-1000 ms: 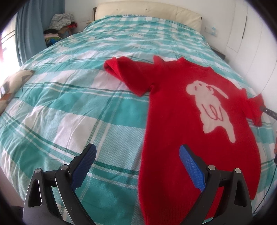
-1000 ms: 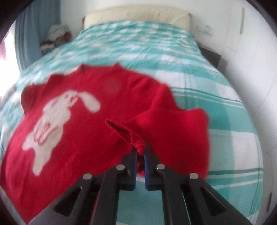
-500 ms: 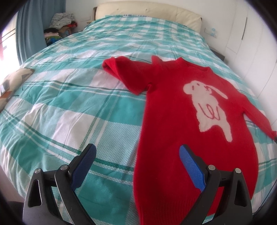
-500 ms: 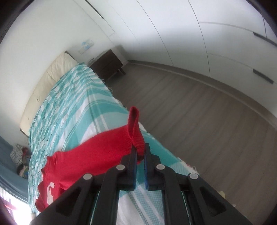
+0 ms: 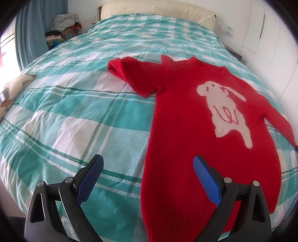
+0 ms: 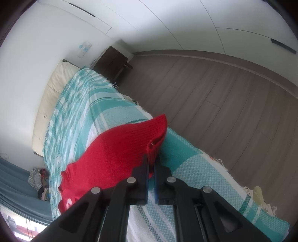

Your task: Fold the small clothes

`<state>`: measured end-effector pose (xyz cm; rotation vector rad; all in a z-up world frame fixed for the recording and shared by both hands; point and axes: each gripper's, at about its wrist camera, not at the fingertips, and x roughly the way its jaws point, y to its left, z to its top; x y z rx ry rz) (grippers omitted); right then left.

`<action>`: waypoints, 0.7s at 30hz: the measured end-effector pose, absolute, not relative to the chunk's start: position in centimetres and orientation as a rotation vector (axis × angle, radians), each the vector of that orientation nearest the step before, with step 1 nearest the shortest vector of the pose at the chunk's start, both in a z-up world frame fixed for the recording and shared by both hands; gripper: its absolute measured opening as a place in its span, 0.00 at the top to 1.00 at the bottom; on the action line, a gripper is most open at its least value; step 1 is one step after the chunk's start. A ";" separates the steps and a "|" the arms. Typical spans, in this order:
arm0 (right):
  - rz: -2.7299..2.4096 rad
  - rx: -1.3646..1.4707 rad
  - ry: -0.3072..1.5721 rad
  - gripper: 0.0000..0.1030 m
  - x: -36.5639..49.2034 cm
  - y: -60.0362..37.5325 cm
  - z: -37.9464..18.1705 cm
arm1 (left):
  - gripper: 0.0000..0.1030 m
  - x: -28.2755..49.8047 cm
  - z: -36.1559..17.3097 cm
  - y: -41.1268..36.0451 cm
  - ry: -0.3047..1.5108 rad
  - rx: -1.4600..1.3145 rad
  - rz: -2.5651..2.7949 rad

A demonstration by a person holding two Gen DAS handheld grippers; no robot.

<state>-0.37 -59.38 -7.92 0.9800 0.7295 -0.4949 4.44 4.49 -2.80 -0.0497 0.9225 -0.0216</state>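
Note:
A red sweater (image 5: 186,115) with a white rabbit on its front lies face up on the teal plaid bed (image 5: 78,115). Its left sleeve is folded short near the collar; its right sleeve stretches out toward the right bed edge. My left gripper (image 5: 148,175) is open and empty, hovering above the sweater's lower left hem. My right gripper (image 6: 151,160) is shut on the cuff of the right sleeve (image 6: 119,149), held out flat near the bed's side edge.
A cream headboard (image 5: 158,9) stands at the far end. A pile of clothes (image 5: 61,28) lies by the blue curtain at the back left. A dark nightstand (image 6: 111,61) and wooden floor (image 6: 223,102) are beside the bed. A patterned cushion (image 5: 13,89) lies at the left.
My right gripper has pulled the right sleeve out sideways from over the sweater's body toward the bed edge and lowered it flatter. The left gripper has barely moved.

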 end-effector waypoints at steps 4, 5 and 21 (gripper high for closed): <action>-0.553 0.911 0.785 0.97 0.2 -59.2 -8.1 | 0.05 4.5 -3.0 4.5 0.928 -0.029 -0.008; -0.562 0.901 0.799 0.97 0.4 -59.3 -8.3 | 0.05 4.6 -3.0 4.6 0.932 -0.025 -0.004; -0.792 0.857 0.642 0.60 -4.7 -58.5 -3.0 | 0.05 5.5 2.3 7.8 0.760 0.087 0.111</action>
